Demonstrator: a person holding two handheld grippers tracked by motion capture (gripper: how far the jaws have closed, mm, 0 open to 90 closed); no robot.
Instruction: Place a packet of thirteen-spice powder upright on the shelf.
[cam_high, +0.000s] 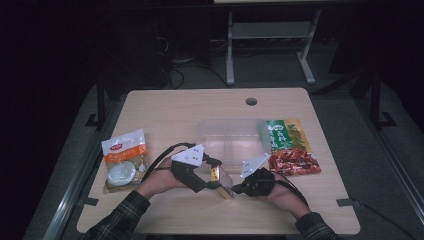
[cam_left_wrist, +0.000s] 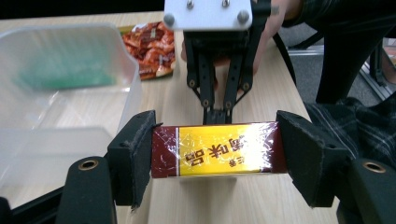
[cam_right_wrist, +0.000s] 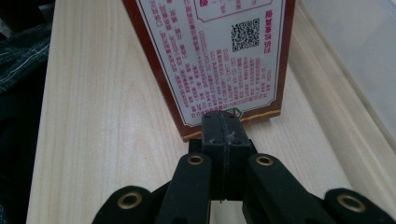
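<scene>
While both hands met near the table's front edge:
Left gripper (cam_left_wrist: 215, 154): pads clamped the box (cam_left_wrist: 217, 149) ends.
Right gripper (cam_right_wrist: 223, 122): jaws pressed together, tips at box edge.
Box: beside the clear tub (cam_high: 231, 141).

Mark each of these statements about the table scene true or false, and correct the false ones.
1. The left tool grips the yellow and maroon box by its ends. True.
2. The right tool stands wide open. False: its jaws are shut together, at the box's edge.
3. The clear plastic container holds the box. False: the box is outside it, at its near side.
4. A green packet lies right of the container. True.
5. The white and orange packet lies on the table's right side. False: it lies on the left.
</scene>
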